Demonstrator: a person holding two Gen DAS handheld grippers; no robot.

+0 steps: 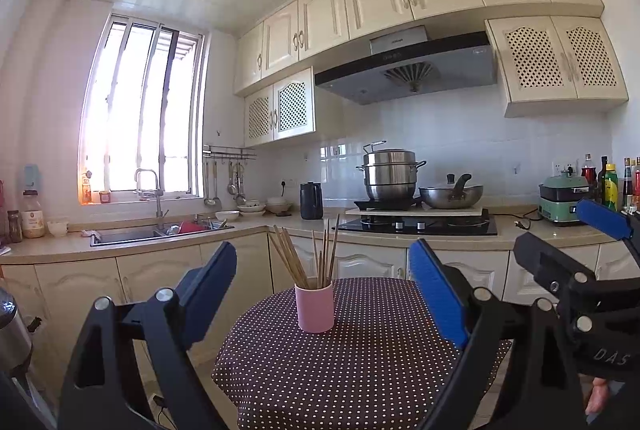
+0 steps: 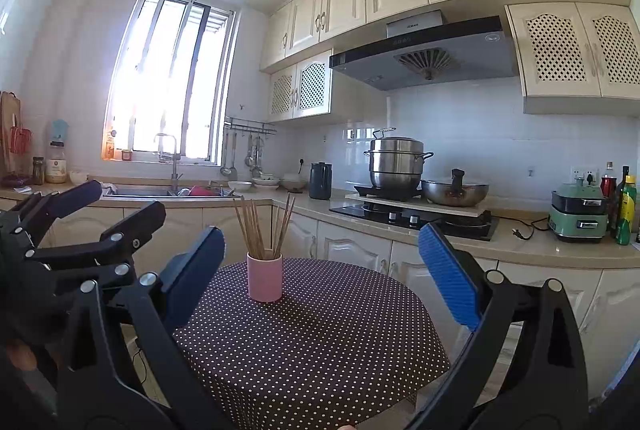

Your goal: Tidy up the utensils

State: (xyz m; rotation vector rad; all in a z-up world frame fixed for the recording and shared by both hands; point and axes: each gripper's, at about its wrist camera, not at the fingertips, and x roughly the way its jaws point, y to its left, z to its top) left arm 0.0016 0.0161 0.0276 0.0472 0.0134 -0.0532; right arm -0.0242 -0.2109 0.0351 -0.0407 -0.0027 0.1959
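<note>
1. A pink cup (image 1: 315,306) stands upright on a round counter (image 1: 360,370) with a dark cloth covered in white dots. It sits near the far edge.
2. A bunch of wooden chopsticks (image 1: 316,254) stands in the cup. They fan out to both sides, and their tops poke well above the rim.
3. The left hand-held gripper (image 1: 324,290) is spread wide and holds nothing. The cup shows between its two blue fingers, but farther off, not touched.
4. The right hand-held gripper (image 2: 320,270) is spread wide too, and it is empty. It hangs over the near side of the counter, apart from the cup.
5. The chopsticks look thin, light and stiff. They will not bend, but smooth sticks can slip or roll when pinched.
6. I think a good place to take hold is the upper part of a stick, above the rim, where there is room for the fingers.
7. The cup looks small and light, so it could tip if the sticks get pushed sideways. One gripper could steady its side near the middle.
8. Nothing else lies on the cloth that I can see.
</note>
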